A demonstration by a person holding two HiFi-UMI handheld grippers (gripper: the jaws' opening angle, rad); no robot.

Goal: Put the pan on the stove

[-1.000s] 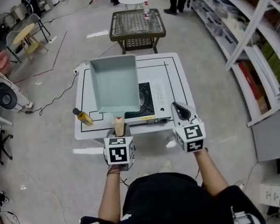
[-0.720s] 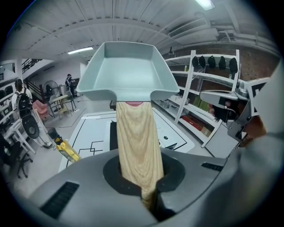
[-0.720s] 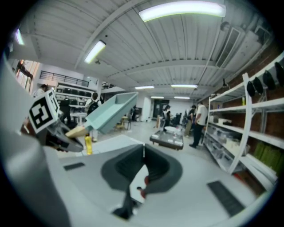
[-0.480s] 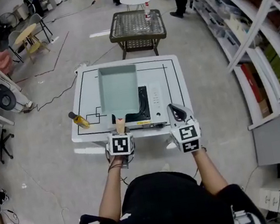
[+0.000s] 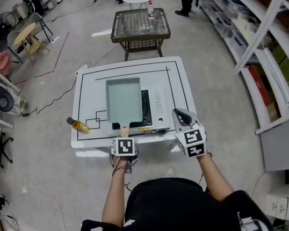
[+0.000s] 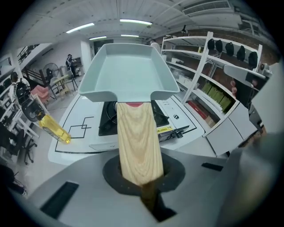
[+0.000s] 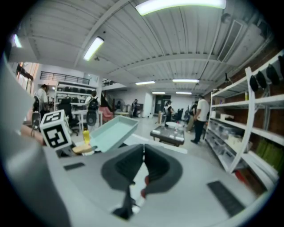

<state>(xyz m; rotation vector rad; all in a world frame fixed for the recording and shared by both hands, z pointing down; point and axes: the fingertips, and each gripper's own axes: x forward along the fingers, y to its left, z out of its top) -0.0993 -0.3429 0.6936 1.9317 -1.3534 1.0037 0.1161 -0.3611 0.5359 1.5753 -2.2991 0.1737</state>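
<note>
A pale teal rectangular pan (image 5: pixel 123 100) with a wooden handle (image 5: pixel 124 126) hangs over the left part of the black tabletop stove (image 5: pixel 148 107) on the white table (image 5: pixel 178 79). My left gripper (image 5: pixel 124 134) is shut on the handle at the table's front edge. In the left gripper view the handle (image 6: pixel 137 142) runs out of the jaws to the pan (image 6: pixel 126 71), whose base sits a little above the stove (image 6: pixel 108 123). My right gripper (image 5: pixel 180 115) is shut and empty beside the stove's front right corner. In the right gripper view it (image 7: pixel 143 164) points past the pan (image 7: pixel 111 131).
A yellow oil bottle (image 5: pixel 77 125) lies at the table's front left edge. A wicker side table (image 5: pixel 139 25) stands behind the white table. Shelving (image 5: pixel 263 39) runs along the right. Chairs and gear crowd the left wall. People stand far back.
The pan has come down from a raised, tilted pose to lie flatter and lower over the stove. The left gripper moved forward with it; the right gripper hardly moved.
</note>
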